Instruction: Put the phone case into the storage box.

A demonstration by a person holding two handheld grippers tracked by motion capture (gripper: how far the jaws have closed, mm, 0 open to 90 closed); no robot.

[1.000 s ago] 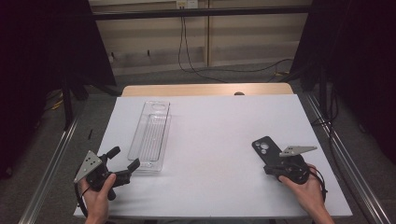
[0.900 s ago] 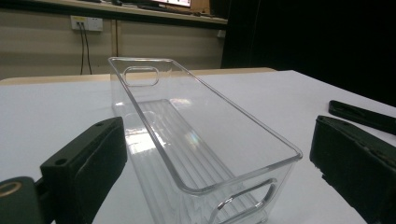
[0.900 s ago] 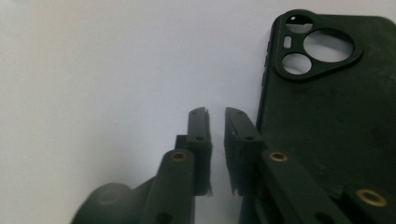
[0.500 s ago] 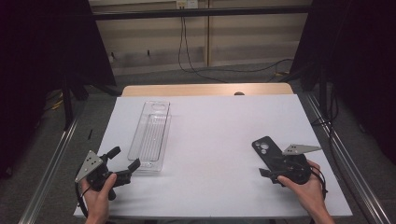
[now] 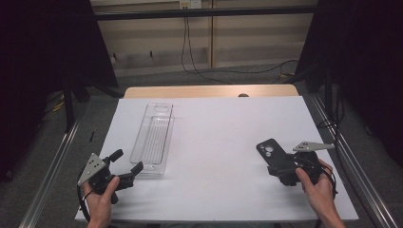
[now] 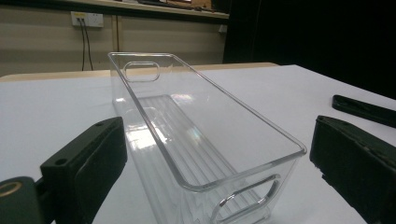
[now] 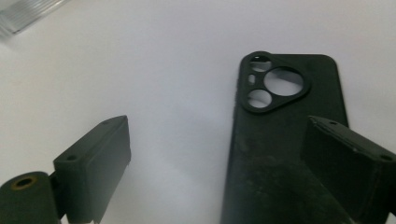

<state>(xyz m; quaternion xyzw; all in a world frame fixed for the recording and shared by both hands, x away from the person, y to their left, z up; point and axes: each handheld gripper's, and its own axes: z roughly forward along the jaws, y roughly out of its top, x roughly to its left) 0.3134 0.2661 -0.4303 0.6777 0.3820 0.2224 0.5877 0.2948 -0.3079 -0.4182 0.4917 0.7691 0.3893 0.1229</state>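
Phone case (image 5: pixel 270 153): black, lies flat on the white table (image 5: pixel 223 137), back side up with the camera cut-out at its far end; position right of centre, toward the near edge. Right gripper (image 5: pixel 280 167) sits at the case's near end. In the right gripper view the phone case (image 7: pixel 285 140) lies partly under the right-hand jaw, the other jaw stands well off to the left over bare table. Jaws have just been opening and now stand spread; pads do not press on the case, and the case is not squarely between them.

Clear plastic bin (image 5: pixel 154 137): long, narrow, ribbed floor, handle slots at both ends, empty. Lies left of centre, long axis running near to far. Well apart from the case.

Left gripper (image 5: pixel 126 166): at the near left corner, jaws spread wide, aimed at the bin's near end. In the left gripper view the clear plastic bin (image 6: pixel 196 140) stands between the two jaws, neither touching it.
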